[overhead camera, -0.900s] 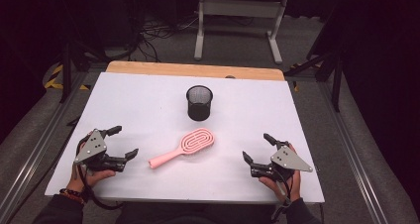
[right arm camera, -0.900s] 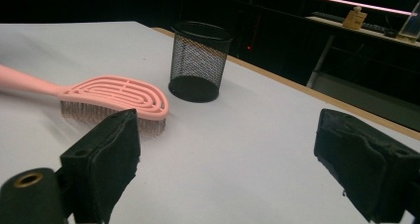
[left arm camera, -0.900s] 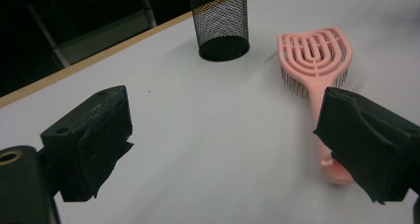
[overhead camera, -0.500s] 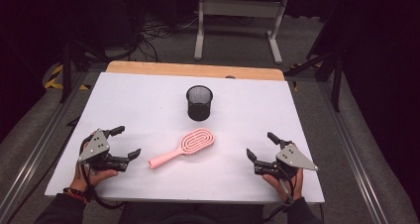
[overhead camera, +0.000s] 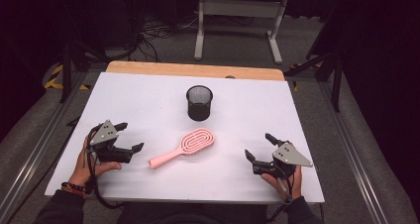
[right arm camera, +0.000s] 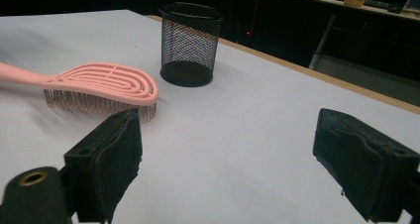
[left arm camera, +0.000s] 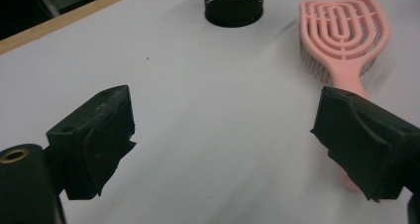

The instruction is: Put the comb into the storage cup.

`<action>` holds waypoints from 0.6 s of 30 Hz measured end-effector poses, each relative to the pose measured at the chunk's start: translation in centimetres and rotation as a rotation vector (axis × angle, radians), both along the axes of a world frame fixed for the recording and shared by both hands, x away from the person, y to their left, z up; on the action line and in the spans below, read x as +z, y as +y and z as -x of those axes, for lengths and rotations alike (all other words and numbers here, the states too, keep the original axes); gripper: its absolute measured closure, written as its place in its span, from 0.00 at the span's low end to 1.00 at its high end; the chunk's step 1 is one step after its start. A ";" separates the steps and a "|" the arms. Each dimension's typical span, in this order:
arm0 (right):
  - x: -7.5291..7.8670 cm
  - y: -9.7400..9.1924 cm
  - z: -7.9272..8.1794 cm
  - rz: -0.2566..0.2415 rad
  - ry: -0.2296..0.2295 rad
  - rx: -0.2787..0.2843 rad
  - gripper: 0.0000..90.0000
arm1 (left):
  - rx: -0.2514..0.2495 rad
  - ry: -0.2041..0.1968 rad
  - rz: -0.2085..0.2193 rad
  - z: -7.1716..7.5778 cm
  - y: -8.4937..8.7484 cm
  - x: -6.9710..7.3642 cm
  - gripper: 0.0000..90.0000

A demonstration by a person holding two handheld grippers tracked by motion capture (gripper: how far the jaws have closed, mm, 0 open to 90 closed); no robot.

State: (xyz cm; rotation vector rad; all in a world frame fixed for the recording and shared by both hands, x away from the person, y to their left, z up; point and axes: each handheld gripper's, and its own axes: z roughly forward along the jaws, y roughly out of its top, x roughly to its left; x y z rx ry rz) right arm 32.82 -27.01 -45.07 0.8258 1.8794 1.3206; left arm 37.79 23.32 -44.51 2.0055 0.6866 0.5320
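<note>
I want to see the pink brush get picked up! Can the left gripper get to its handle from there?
Probably yes. The left gripper has its jaws wide open with nothing in them, and the pink brush lies with its handle end pointing toward it. Bare white table lies between them, so nothing seems to block the way.

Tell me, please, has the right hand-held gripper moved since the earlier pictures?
Yes. In the high view the right hand-held gripper has slid toward the table's near edge, farther from the cup.

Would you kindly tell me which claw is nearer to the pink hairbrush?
Left. The left claw sits just beside the pink hairbrush, at its handle end; the right claw is farther off on the opposite side.
</note>
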 end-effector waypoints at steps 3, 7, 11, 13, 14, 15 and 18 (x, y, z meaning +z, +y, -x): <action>0.1 0.0 -0.1 -0.031 0.027 0.009 0.14 | -0.023 0.022 -0.038 -0.2 -1.1 0.6 0.14; 0.3 0.0 0.0 -0.018 0.021 0.003 0.14 | -0.044 0.092 -0.105 -0.7 -3.4 1.5 0.13; 0.3 -0.1 0.0 -0.006 0.023 -0.001 0.14 | -0.099 0.133 -0.154 -1.0 -5.5 2.0 0.15; 0.3 -0.1 0.0 -0.005 0.022 -0.001 0.14 | -0.128 0.163 -0.210 -1.4 -6.9 2.2 0.15; 0.4 -0.1 0.1 -0.003 0.022 -0.001 0.14 | -0.154 0.182 -0.250 -1.5 -7.7 2.3 0.16; 0.4 -0.1 0.0 0.001 0.022 -0.001 0.14 | -0.170 0.217 -0.290 -1.8 -8.6 2.3 0.17; 0.4 -0.1 0.0 0.005 0.026 -0.003 0.15 | -0.202 0.271 -0.360 -2.4 -10.4 2.1 0.18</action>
